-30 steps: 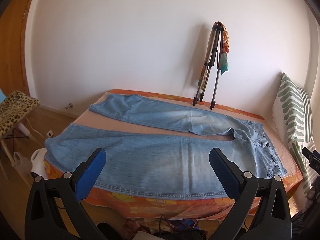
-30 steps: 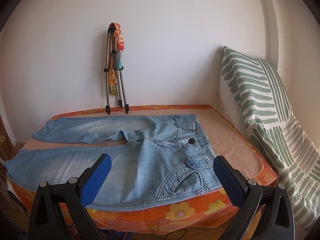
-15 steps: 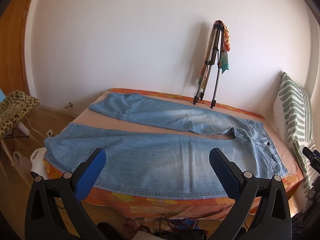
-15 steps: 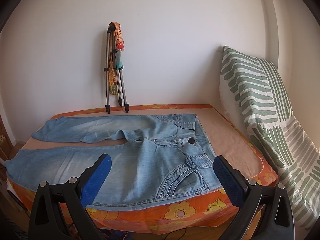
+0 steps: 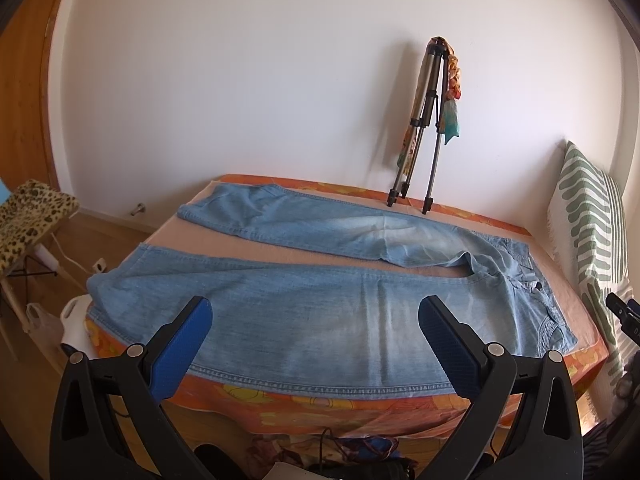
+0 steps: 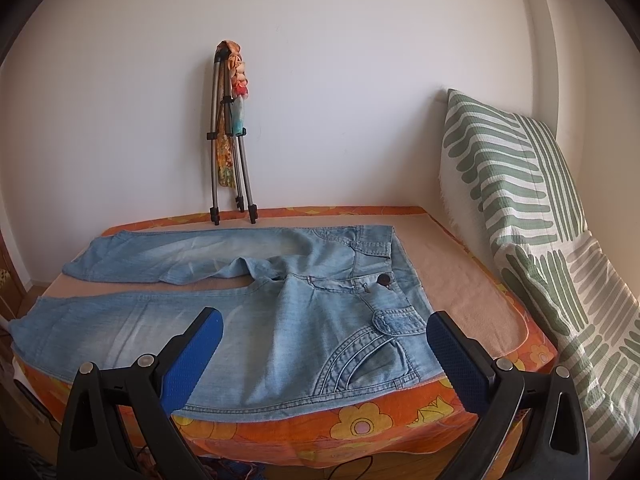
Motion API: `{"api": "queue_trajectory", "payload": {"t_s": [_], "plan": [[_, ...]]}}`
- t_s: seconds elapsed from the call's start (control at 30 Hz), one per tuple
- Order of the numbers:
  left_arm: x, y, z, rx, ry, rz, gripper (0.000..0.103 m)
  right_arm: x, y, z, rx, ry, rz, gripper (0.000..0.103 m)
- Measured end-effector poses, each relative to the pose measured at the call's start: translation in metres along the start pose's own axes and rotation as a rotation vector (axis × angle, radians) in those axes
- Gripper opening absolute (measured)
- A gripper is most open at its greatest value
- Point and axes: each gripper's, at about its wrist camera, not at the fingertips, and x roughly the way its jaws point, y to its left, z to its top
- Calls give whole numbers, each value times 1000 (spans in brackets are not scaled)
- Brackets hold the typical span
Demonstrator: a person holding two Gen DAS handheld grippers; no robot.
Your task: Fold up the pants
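Observation:
Light blue jeans [image 5: 312,312] lie flat on the bed with both legs spread apart, waistband to the right and hems to the left. In the right wrist view the jeans [image 6: 304,312] show their waistband, dark button and front pocket nearest me. My left gripper [image 5: 314,316] hovers open in front of the near leg, short of the bed's front edge. My right gripper [image 6: 324,332] stands open too, facing the pocket and hip area from the bed's front edge. Neither gripper touches the fabric.
The bed [image 5: 360,404] has an orange flowered sheet. A folded tripod [image 5: 428,128] leans on the back wall. A green striped pillow [image 6: 532,232] stands at the right end. A leopard-print stool [image 5: 28,216] and cables sit on the floor at left.
Both views have shifted very slightly; the jeans lie as before and both grippers stay open.

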Motion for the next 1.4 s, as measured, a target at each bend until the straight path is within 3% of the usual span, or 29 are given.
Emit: {"api": "queue_trajectory", "payload": {"t_s": [0.53,0.77,0.97,1.23,1.4], "plan": [[14,5,5,-2,7,31,103,12,2,1,-16,10,11,103],[19,21,15,29,-10,82,103,24,13,2,-124,2,22,101],[30,45,29,27,13,84,102,35,25,9,-191,15,46,92],[35,93,52,-54,14,94,88,45,48,28,-248,0,137,80],[40,129,56,-72,37,153,76,48,80,22,-378,11,232,72]]}}
